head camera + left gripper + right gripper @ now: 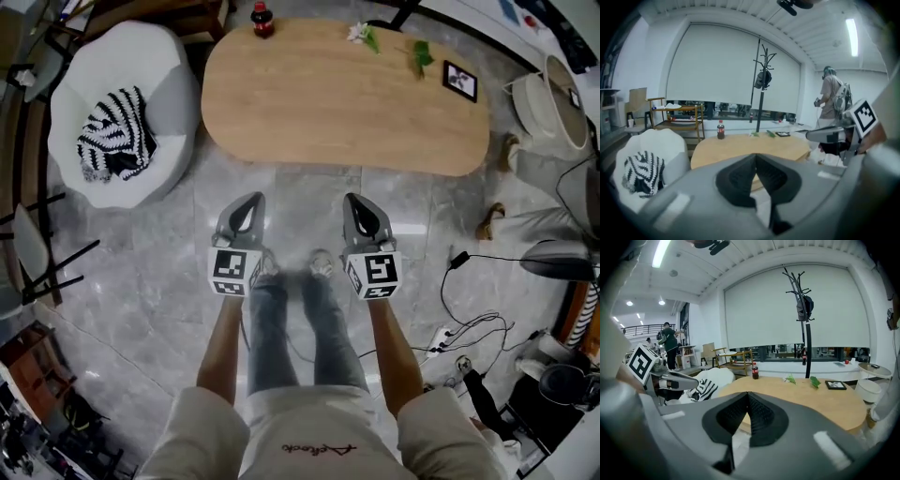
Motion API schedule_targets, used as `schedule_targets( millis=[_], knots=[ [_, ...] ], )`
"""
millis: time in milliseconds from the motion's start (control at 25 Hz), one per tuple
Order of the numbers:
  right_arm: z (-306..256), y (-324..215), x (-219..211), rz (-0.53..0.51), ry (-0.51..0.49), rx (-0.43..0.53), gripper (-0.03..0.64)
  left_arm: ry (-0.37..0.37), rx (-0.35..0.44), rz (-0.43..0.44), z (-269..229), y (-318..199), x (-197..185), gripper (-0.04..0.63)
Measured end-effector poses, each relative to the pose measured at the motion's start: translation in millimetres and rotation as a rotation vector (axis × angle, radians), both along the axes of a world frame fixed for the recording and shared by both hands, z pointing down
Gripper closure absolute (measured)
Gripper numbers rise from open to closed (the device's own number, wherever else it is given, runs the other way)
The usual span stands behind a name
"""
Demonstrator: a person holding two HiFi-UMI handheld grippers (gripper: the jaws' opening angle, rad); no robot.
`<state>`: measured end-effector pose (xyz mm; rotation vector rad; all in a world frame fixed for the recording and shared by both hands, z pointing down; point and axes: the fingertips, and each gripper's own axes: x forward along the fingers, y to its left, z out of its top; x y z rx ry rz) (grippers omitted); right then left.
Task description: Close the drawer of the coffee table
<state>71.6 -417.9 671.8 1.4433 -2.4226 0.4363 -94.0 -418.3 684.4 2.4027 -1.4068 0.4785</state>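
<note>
One coffee table [328, 103] stands on seemingly marble floor [141, 272].

In front of me: one coffee table [337, 103], one cola bottle [263, 19], two green sprigs [421, 56], one framed picture [459, 81], one white beanbag chair [155, 56], one striped cloth [114, 141], one coat stand [761, 93]. My grippers number two: left gripper [249, 199], right gripper [357, 200].

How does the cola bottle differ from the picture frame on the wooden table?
The bottle stands upright; the picture frame seems to lie flat. The bottle is dark with red; the frame is square, black-edged. The bottle sits near the table's left end, the frame near its right. Both rest on it.
</note>
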Motion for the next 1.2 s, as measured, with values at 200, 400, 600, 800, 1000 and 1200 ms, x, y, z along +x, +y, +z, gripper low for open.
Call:
schedule_targets(
  millis=[200, 400, 600, 800, 1000, 1200],
  knots=[
    [-74, 16, 5, 0.027, -0.002, 0.03, 0.611, 0.005, 0.036, -0.007, -75, 15, -4, 0.594],
    [-144, 12, 12, 0.051, -0.023, 0.089, 0.612, 0.019, 0.11, -0.014, -148, 9, -6, 0.594],
    [-197, 47, 16, 0.058, -0.013, 0.079, 0.611, 0.044, 0.103, -0.025, -204, 42, -6, 0.594],
    [-246, 74, 20, 0.057, 0.002, 0.108, 0.611, 0.049, 0.126, -0.023, -258, 65, -10, 0.594],
    [-291, 83, 23, 0.052, 0.018, 0.148, 0.612, 0.05, 0.173, -0.03, -308, 68, -17, 0.594],
    [-331, 94, 26, 0.075, 0.006, 0.187, 0.611, 0.039, 0.215, -0.03, -349, 75, -24, 0.594]
  ],
)
